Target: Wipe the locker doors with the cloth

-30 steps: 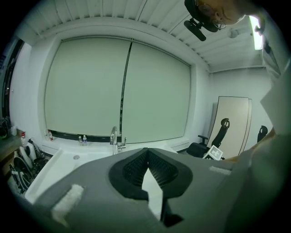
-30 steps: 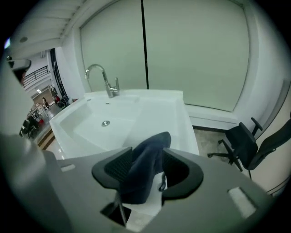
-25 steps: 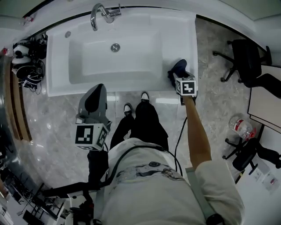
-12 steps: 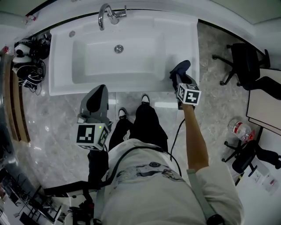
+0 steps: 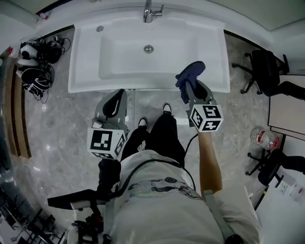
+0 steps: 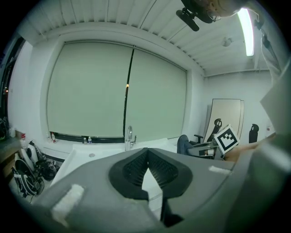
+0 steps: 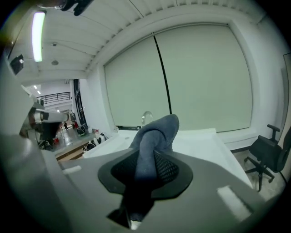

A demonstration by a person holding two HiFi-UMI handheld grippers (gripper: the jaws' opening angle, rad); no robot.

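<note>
A dark blue cloth (image 5: 189, 74) sticks up out of my right gripper (image 5: 187, 89), which is shut on it; the jaws have just closed on it. In the right gripper view the cloth (image 7: 157, 132) is pinched between the ribbed pads and folds over above them. It hangs in the air over the front right rim of the white sink (image 5: 86, 62). My left gripper (image 5: 116, 95) is at the left of my legs, in front of the sink, shut with nothing between its pads (image 6: 132, 170). No locker doors are in view.
A chrome tap (image 5: 150, 10) stands at the back of the sink. Black office chairs (image 5: 267, 66) and a plastic bottle (image 5: 263, 138) are on the marble floor to the right. Headsets and cables (image 5: 33, 59) lie at the left beside a wooden shelf (image 5: 16, 109).
My right gripper has lifted the cloth off the sink's right rim and drawn it back toward me. The left gripper has shifted a little to the right.
</note>
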